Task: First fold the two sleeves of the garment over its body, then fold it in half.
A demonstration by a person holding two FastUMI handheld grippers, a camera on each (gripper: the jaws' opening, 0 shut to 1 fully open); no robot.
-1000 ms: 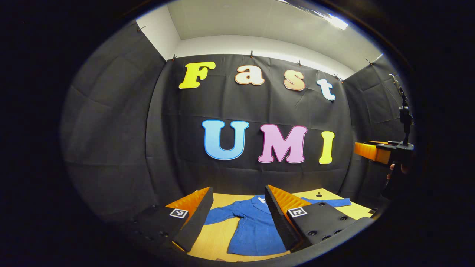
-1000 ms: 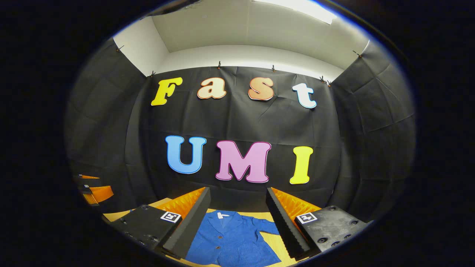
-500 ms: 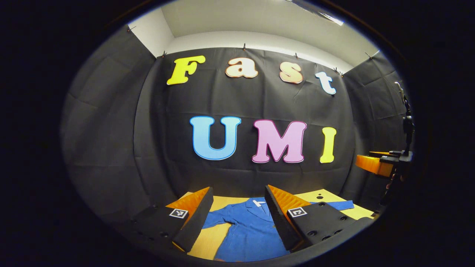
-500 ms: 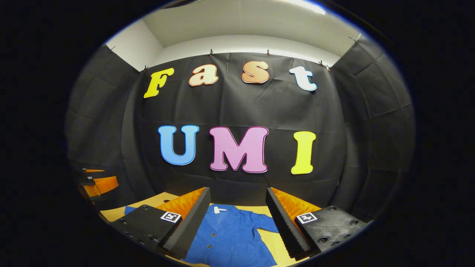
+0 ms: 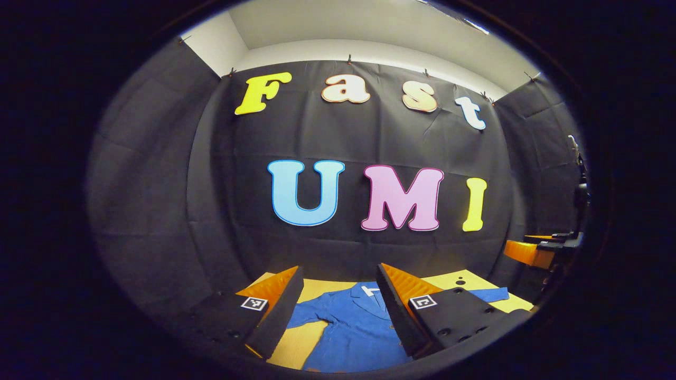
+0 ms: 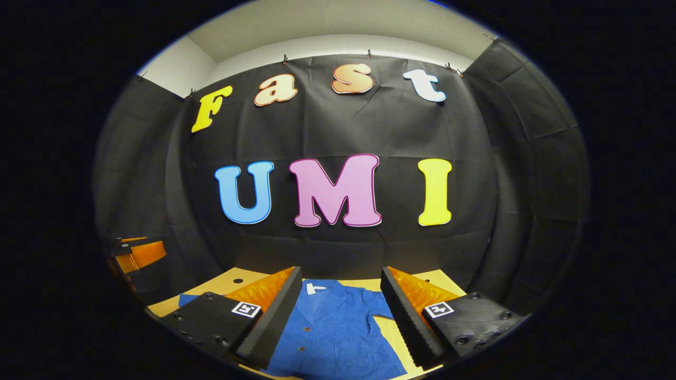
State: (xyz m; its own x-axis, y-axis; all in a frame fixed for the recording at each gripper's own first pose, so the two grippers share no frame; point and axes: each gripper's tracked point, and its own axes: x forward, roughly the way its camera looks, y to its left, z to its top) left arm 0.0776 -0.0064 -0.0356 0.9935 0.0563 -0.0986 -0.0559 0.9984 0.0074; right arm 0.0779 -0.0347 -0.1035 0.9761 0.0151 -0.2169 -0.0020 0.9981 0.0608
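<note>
A blue button-up garment (image 5: 351,330) lies flat on a yellow table (image 5: 303,343), collar toward the back wall, both sleeves spread outward. My left gripper (image 5: 338,282) hovers open above it, over the left shoulder and sleeve (image 5: 311,312). The right sleeve (image 5: 496,293) reaches past its right finger. In the right gripper view the same garment (image 6: 332,332) shows its buttons and white neck label, and my right gripper (image 6: 340,279) hangs open above the chest. The right gripper (image 5: 533,252) also shows far right in the left gripper view; the left gripper (image 6: 138,254) shows far left in the right gripper view.
Black cloth walls close the booth behind and at both sides. The yellow table (image 6: 219,285) has small dark holes near its back edge. Bare tabletop lies on both sides of the garment's body.
Both views have tilted downward and drifted slightly nearer the table, so more of the garment and table shows. Both grippers stay open. The garment has not moved.
</note>
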